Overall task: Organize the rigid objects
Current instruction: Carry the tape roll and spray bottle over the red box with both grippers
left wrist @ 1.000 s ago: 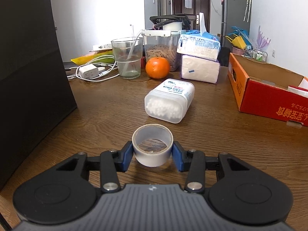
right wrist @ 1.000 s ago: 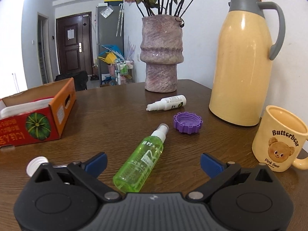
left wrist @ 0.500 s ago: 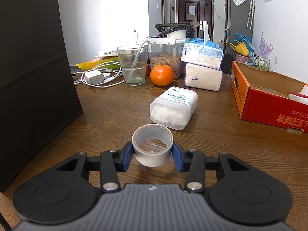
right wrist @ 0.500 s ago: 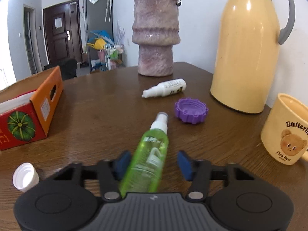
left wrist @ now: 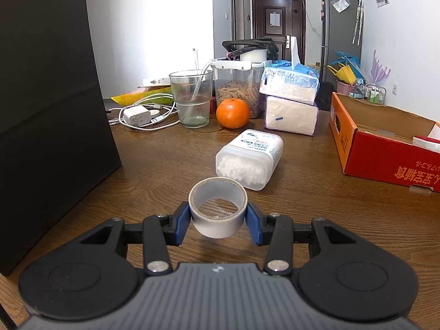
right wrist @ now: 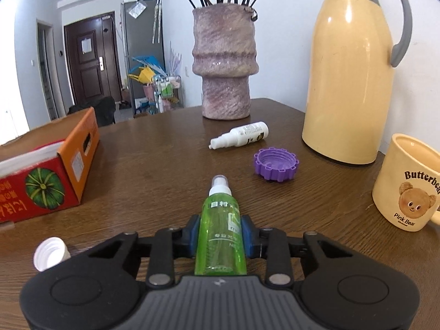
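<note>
My left gripper is shut on a roll of clear tape and holds it just above the wooden table. A cotton swab box lies on its side just beyond it. My right gripper is shut on a green spray bottle, nozzle pointing away. A small white spray bottle and a purple lid lie farther ahead, and a white cap lies at the left. An open red and orange cardboard box stands at the left; it also shows in the left wrist view.
In the left wrist view a black box stands at the left, with a glass, an orange, a food jar, tissue packs and a charger at the back. In the right wrist view a vase, a yellow thermos and a mug stand at the right.
My right gripper was open around the green bottle, then closed on it and straightened it. My left gripper has lifted the tape roll slightly and moved back from the swab box.
</note>
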